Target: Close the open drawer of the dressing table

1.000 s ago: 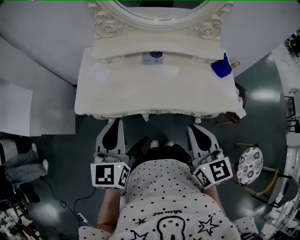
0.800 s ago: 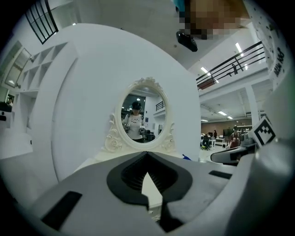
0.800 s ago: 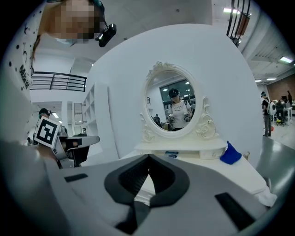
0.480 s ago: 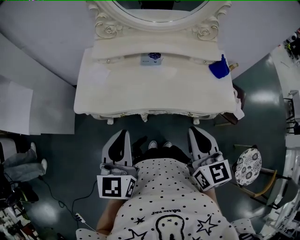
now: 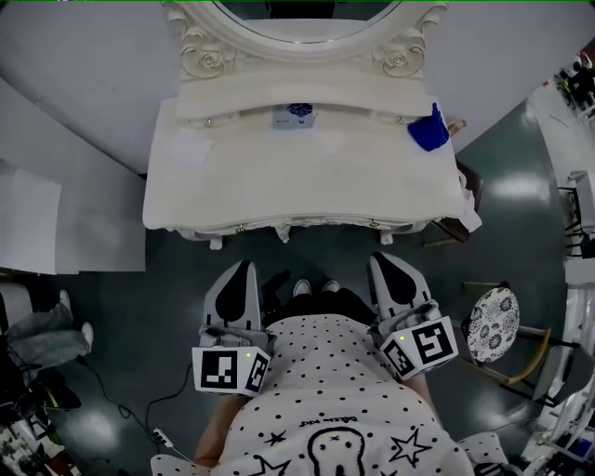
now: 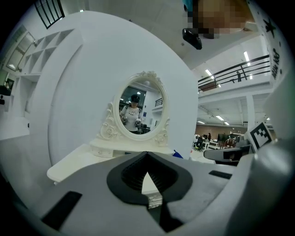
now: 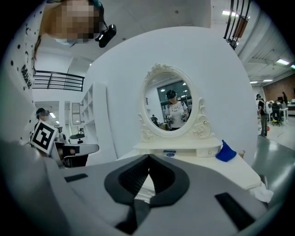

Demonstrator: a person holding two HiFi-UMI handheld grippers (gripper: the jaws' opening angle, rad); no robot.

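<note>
The white dressing table (image 5: 297, 181) stands ahead of me with its oval mirror (image 5: 297, 19) at the back. Along its front edge (image 5: 307, 223) no drawer sticks out; the fronts look flush. My left gripper (image 5: 242, 271) is shut and holds nothing, a short way back from the front edge at the left. The right gripper (image 5: 386, 263) is also shut and holds nothing, level with it at the right. In the left gripper view the jaws (image 6: 147, 154) are closed in front of the table (image 6: 76, 161). The right gripper view shows the same closed jaws (image 7: 148, 157) and the mirror (image 7: 169, 106).
A blue object (image 5: 426, 132) lies at the tabletop's back right and a small box (image 5: 293, 116) at the back middle. A round patterned stool (image 5: 493, 325) stands to my right. White panels (image 5: 37, 223) lean at the left; cables lie on the dark floor (image 5: 139, 409).
My left gripper has drawn back from the table's front edge toward my body. The right gripper has stayed where it was. Both stay shut.
</note>
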